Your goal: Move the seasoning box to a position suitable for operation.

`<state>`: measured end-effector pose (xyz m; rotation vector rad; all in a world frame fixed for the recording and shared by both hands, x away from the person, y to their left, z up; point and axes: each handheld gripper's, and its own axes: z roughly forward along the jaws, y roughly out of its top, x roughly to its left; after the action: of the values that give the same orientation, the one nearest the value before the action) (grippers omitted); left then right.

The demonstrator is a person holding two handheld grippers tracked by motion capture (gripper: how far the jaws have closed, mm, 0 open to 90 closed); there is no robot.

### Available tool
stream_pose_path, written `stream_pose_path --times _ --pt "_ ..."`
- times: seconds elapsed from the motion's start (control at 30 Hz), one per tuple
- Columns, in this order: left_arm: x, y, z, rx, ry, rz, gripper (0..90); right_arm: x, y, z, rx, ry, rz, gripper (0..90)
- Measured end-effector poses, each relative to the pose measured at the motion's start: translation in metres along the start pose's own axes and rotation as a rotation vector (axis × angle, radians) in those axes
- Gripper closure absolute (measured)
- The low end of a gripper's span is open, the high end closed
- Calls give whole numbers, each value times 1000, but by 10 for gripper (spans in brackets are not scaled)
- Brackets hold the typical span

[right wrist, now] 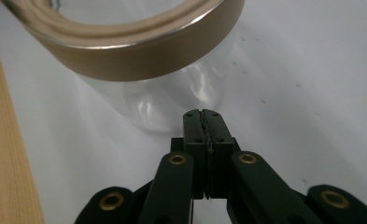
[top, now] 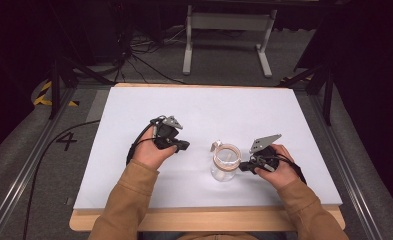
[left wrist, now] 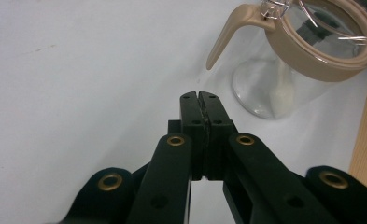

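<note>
Both grippers' jaws pressed together

White-topped wooden table (top: 134, 180), one glass jar (top: 224, 167) upright on it.

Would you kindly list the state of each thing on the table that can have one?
Glass jar: upright on the table, tan rim on top, lever at its far left.
Left gripper: shut, empty, apart from the jar.
Right gripper: shut, empty, tips close beside the jar's wall.
</note>
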<state>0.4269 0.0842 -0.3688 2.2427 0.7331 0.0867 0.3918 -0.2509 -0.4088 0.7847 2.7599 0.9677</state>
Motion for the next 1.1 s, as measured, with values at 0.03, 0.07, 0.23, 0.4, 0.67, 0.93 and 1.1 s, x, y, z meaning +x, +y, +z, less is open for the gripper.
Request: stream_pose_path --times 0.03,0.07,0.23,0.4,0.67,0.93,1.1 --pt "0 0 -1 15 2 2 900 1 0 1 5 16 -2 900" --pt "1 0 0 10 0 3 900 4 1 2 12 25 -8 900" --pt "1 0 2 2 -8 0 900 11 4 6 30 43 -31 900" --pt "3 0 1 9 -5 6 900 22 11 13 30 88 -45 900" --pt "3 -1 0 -10 -11 -4 900 32 16 21 28 124 -66 900" --pt "-1 4 0 -45 -32 14 900 18 9 5 -19 90 -15 900" --pt "-7 14 2 -99 -65 42 900 15 3 -8 -49 53 6 900"
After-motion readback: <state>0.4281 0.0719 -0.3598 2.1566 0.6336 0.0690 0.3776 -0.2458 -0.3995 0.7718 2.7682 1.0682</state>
